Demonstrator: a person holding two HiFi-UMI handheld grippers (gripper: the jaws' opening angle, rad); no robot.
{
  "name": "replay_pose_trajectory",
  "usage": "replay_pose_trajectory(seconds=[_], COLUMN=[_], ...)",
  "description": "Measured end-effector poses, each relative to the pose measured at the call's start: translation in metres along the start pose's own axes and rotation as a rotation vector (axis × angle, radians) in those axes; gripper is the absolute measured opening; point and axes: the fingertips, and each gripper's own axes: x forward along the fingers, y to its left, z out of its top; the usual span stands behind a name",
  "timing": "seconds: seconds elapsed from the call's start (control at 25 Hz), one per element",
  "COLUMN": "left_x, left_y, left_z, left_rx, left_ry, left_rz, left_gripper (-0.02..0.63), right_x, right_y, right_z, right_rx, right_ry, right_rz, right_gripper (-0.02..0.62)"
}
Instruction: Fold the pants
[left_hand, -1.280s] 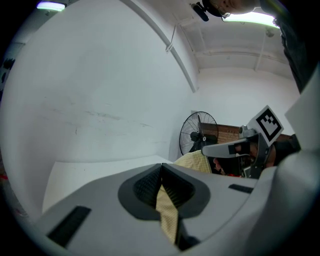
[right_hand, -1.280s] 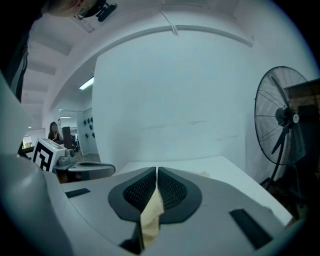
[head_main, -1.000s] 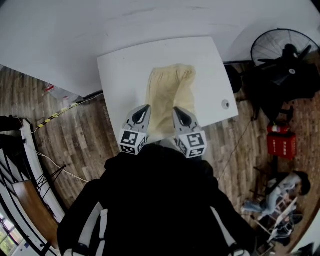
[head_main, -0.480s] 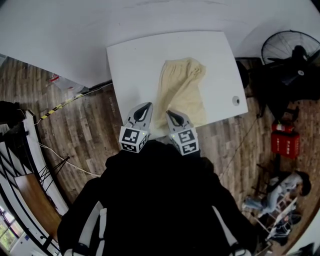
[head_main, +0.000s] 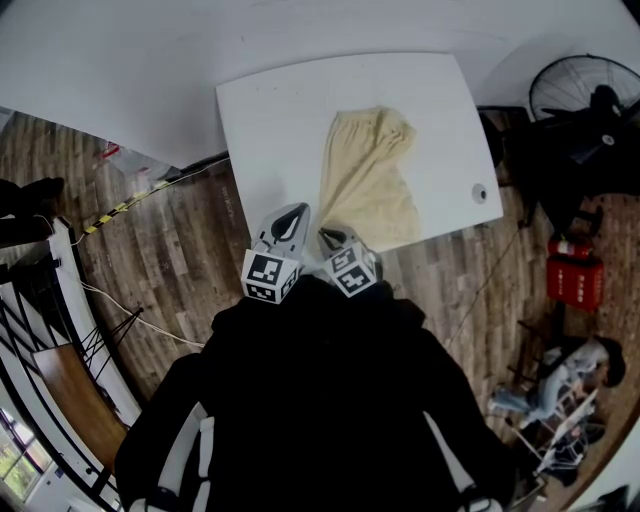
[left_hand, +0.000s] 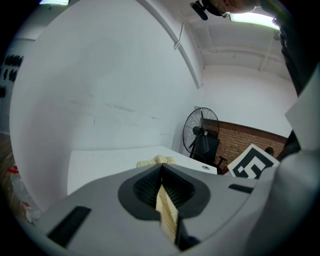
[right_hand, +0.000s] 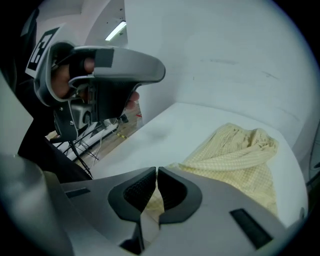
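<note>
Pants (head_main: 370, 180), pale yellow, lie on the white table (head_main: 270, 120), with their near edge at the person's side. The left gripper (head_main: 293, 214) is clamped on a thin strip of the cloth, and the right gripper (right_hand: 156, 175) pinches cloth too. Such slim holds could slip, or the bunched far end could fold crooked. The person's dark clothing hides the table's near edge and the pinched corners.

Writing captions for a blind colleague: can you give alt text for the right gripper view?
The right gripper has its jaws pinched on an edge of the pale yellow pants, which lie crumpled on a white table. The left gripper hangs at upper left.
</note>
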Motion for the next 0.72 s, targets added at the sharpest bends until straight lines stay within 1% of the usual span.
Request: replay_pose_trajectory(seconds=[0.2, 0.28, 0.36, 0.4, 0.48, 0.56, 0.72], left_x=[0.003, 0.005, 0.008, 0.01, 0.014, 0.022, 0.04], left_y=[-0.004, -0.006, -0.008, -0.008, -0.007, -0.007, -0.018], left_z=[-0.006, -0.007, -0.007, -0.007, -0.007, -0.007, -0.001], left_rx=[0.002, 0.003, 0.004, 0.005, 0.005, 0.003, 0.011], left_ry=[0.017, 0.023, 0.029, 0.032, 0.04, 0.046, 0.054], left_rz=[-0.006, -0.002, 0.005, 0.011, 0.028, 0.039, 0.044], left_gripper=[0.004, 0.003, 0.003, 0.003, 0.003, 0.004, 0.005], right_x=[0.012, 0.011, 0.002, -0.004, -0.017, -0.026, -0.05], right_y=[0.001, 0.004, 0.007, 0.006, 0.0, -0.018, -0.059], right_z=[-0.012, -0.012, -0.006, -0.002, 0.004, 0.004, 0.003], right_rx=[0.023, 0.05, 0.078, 0.092, 0.124, 0.154, 0.199], right_ry=[0.032, 0.02, -0.016, -0.037, -0.08, -0.124, -0.19], right_rz=[0.029, 0.062, 0.101, 0.117, 0.133, 0.117, 0.052], right_gripper=[0.015, 0.015, 0.017, 0.03, 0.085, 0.088, 0.088])
